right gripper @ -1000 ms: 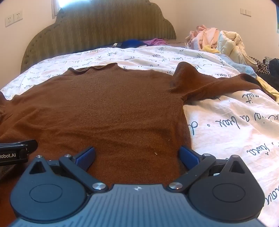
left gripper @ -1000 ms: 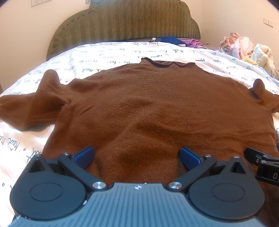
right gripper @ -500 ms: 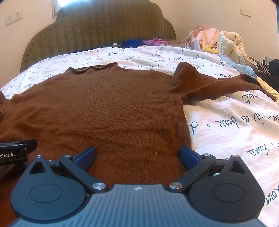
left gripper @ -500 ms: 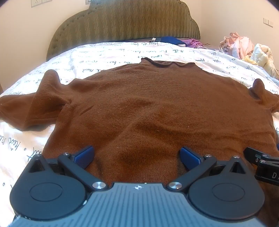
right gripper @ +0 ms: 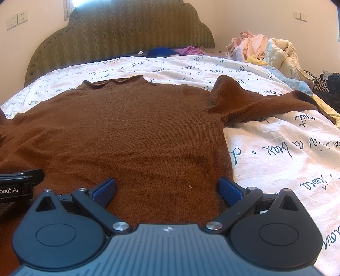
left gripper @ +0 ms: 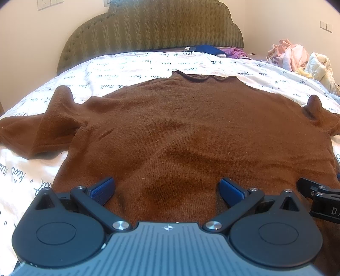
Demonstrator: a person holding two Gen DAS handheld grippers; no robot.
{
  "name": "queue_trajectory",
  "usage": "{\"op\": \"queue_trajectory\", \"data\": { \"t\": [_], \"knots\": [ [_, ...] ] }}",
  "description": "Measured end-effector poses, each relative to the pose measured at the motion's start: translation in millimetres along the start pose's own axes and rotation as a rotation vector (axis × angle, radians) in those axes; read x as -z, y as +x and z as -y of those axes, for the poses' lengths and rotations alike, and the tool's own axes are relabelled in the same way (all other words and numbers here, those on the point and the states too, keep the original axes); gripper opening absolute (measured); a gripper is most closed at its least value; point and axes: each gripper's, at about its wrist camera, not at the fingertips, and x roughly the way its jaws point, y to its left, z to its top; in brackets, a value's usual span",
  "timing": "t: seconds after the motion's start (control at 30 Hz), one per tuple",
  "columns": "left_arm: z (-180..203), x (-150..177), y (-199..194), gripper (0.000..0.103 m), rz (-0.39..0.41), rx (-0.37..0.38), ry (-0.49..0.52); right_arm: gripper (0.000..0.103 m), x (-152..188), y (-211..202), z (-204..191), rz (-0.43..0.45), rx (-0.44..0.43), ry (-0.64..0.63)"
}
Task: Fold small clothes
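on the script-print bedspread (right gripper: 276, 152), brown sweater (left gripper: 180, 131) flat, both grippers' fingers wide apart, clothes pile (right gripper: 265, 51) far right

Olive headboard (left gripper: 153, 31), seemingly cream walls (right gripper: 244, 19).

A bed (left gripper: 148, 63) with a green padded headboard (left gripper: 153, 27) carries everything. Its white cover (right gripper: 276, 152), printed with dark cursive script, lies over the whole top. A brown sweater (left gripper: 180, 131) is spread flat on the cover, sleeves out to both sides. Near the headboard lie a blue garment (left gripper: 206, 49) and a purple one (left gripper: 233, 51). A heap of pale clothes (right gripper: 263, 49) sits at the right edge.
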Motion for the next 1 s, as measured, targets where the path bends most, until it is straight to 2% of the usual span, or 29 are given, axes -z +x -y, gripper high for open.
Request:
{"op": "queue_trajectory", "data": {
  "t": [1.0],
  "knots": [
    [2.4, 0.5, -2.5, 0.103, 0.0, -0.001, 0.005, 0.103, -0.6, 1.2, 1.3, 0.0, -0.004, 0.004]
  ]
}}
